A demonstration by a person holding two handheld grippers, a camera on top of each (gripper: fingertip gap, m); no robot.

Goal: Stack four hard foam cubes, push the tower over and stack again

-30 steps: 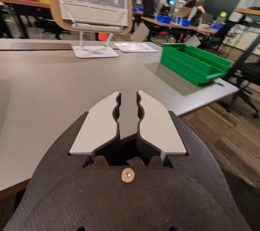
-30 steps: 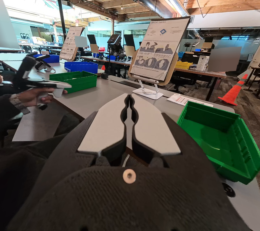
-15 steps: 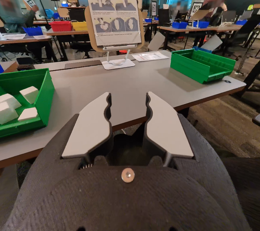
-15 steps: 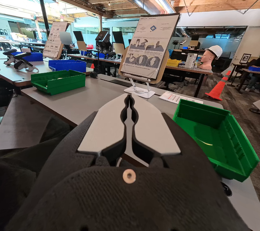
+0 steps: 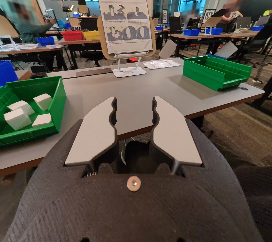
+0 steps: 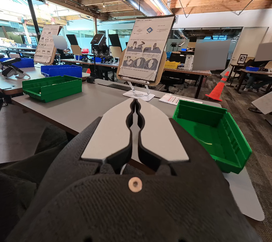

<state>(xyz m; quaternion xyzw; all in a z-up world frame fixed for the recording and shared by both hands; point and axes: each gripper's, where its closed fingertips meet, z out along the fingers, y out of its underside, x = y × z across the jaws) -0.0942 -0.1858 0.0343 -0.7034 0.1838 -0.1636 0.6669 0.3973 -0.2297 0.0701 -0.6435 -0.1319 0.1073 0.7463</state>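
My left gripper [image 5: 134, 99] is open and empty, held over the near edge of a grey table [image 5: 139, 87]. To its left a green bin [image 5: 57, 102] holds several white foam cubes [image 5: 17, 118]. An empty green bin [image 5: 216, 72] stands at the table's right end. My right gripper [image 6: 135, 100] is shut and empty, also at the table's near edge, just left of that empty green bin [image 6: 213, 128]. The bin with cubes shows far left in the right wrist view [image 6: 51, 87].
An instruction sheet on a stand [image 5: 125, 28] sits at the table's back middle, also in the right wrist view [image 6: 145, 52]. A paper [image 5: 161, 64] lies beside it. An orange cone [image 6: 217, 89], other tables with blue bins and people stand behind. My hands' fingertips stand some 50 cm from each other.
The left gripper has swung left and pulled back, bringing the bin with cubes into view, and its jaws have opened wider. The right gripper stayed shut and shifted slightly.
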